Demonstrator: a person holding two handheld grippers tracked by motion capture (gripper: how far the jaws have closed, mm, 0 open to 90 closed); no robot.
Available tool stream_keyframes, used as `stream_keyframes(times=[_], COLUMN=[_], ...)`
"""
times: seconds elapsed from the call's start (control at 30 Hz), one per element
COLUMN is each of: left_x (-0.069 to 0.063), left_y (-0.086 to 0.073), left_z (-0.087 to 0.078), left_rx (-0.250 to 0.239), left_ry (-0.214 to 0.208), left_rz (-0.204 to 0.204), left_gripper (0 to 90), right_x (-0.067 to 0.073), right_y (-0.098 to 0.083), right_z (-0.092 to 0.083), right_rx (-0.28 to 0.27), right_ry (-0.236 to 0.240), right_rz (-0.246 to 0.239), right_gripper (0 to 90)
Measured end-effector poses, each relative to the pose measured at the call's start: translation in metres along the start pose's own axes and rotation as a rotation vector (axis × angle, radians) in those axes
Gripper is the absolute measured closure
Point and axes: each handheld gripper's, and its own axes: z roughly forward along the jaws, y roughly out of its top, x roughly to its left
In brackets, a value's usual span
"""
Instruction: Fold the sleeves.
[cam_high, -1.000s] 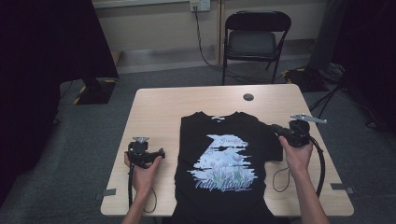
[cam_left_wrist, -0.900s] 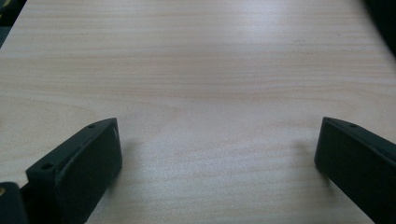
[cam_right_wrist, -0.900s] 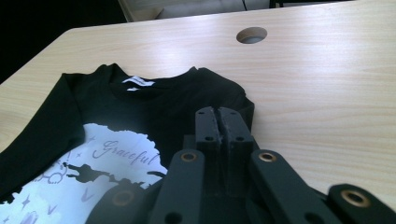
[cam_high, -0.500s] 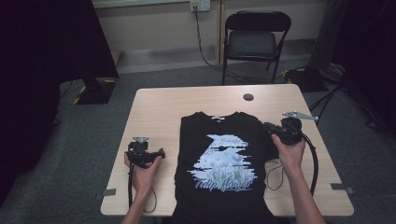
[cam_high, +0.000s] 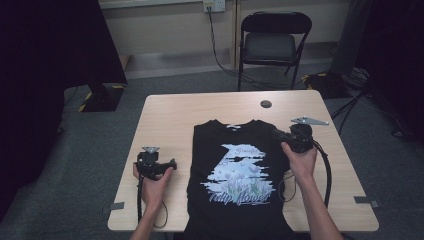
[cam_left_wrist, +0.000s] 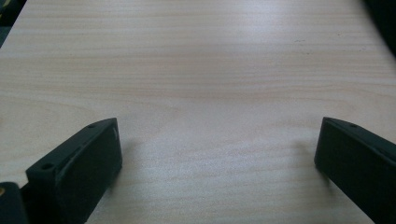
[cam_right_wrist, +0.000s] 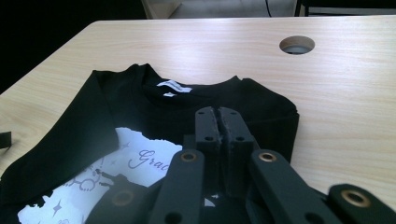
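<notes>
A black T-shirt (cam_high: 210, 150) with a pale blue and white print lies flat, collar away from me, in the middle of the wooden table (cam_high: 175, 115). My right gripper (cam_high: 277, 134) hovers over the shirt's right shoulder. In the right gripper view the gripper (cam_right_wrist: 217, 112) is shut, its jaws pressed together with no cloth visible between the tips, above the shirt (cam_right_wrist: 121, 98). My left gripper (cam_high: 171, 163) rests on bare wood left of the shirt, pointing toward it. In the left gripper view it (cam_left_wrist: 217, 130) stands wide open with nothing between its jaws.
A round cable hole (cam_high: 266, 104) (cam_right_wrist: 297, 45) sits in the table beyond the shirt. A black folding chair (cam_high: 270, 45) stands behind the table. Tape marks (cam_high: 116, 206) lie near the front corners. Cables trail from both grippers over the table.
My right gripper has moved left, from the shirt's right edge onto its shoulder area. The shirt's right side now looks narrower. The left gripper has stayed in place.
</notes>
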Motion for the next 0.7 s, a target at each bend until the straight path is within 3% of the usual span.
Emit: stream_keyframes(times=[0.33,0.7], left_x=[0.000,0.000], left_y=[0.000,0.000], left_z=[0.000,0.000], left_rx=[0.000,0.000], left_ry=[0.000,-0.001], left_rz=[0.000,0.000], left_gripper=[0.1,0.1], right_x=[0.013,0.030], right_y=[0.004,0.002], right_z=[0.019,0.041], right_rx=[0.028,0.079], right_ry=[0.018,0.016], right_rz=[0.012,-0.005], right_gripper=[87.3,87.2])
